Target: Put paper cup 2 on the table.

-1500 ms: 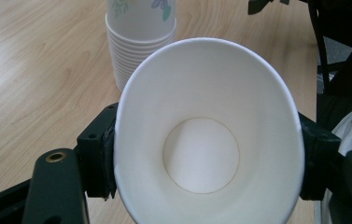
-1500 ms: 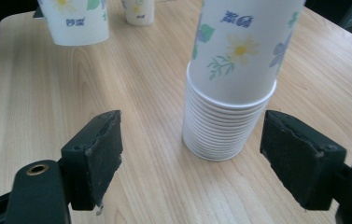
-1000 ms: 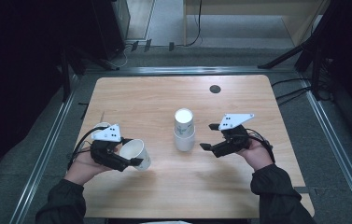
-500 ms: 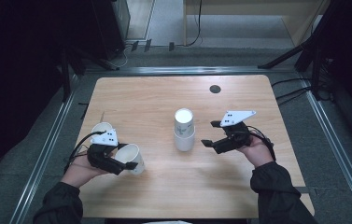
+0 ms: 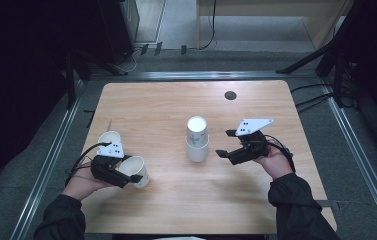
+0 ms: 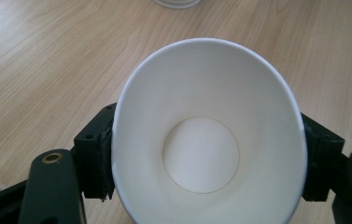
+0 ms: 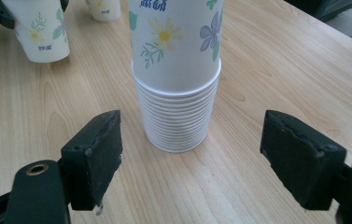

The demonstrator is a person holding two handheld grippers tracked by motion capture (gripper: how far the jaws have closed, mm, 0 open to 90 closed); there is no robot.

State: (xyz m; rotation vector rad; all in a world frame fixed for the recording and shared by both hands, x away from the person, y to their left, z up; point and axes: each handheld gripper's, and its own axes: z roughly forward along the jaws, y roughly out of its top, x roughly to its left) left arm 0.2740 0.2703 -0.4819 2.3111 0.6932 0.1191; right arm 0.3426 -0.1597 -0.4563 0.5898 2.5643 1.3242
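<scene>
From the high view, the left claw [image 5: 135, 176] held a single paper cup [image 5: 135, 169] low over the near-left part of the wooden desk [image 5: 166, 105], just beside a second loose cup [image 5: 109, 139] that stood behind it; its jaws had just been easing a little wider with the cup between them. The tall stack of cups [image 5: 197, 139] stood at the middle of the desk, and the right claw [image 5: 226, 144] waited just to the right of it, jaws wide and empty. In the left gripper view, the cup [image 6: 208, 135] looked straight into the camera: plain white inside, round flat bottom, its rim pressed into an oval by the black pads [image 6: 100, 154] on both sides. In the right gripper view, the stack [image 7: 177, 74] showed white walls printed with yellow and purple flowers, many rims nested tightly near the base, and it stood between the wide jaws, apart from the pads [image 7: 96, 154]. The likely trouble lay in the thin paper: loosened too early, the squeezed cup could spring round and tip over, or knock the loose cup beside it. A nudge from the right claw could push the tall stack askew.
</scene>
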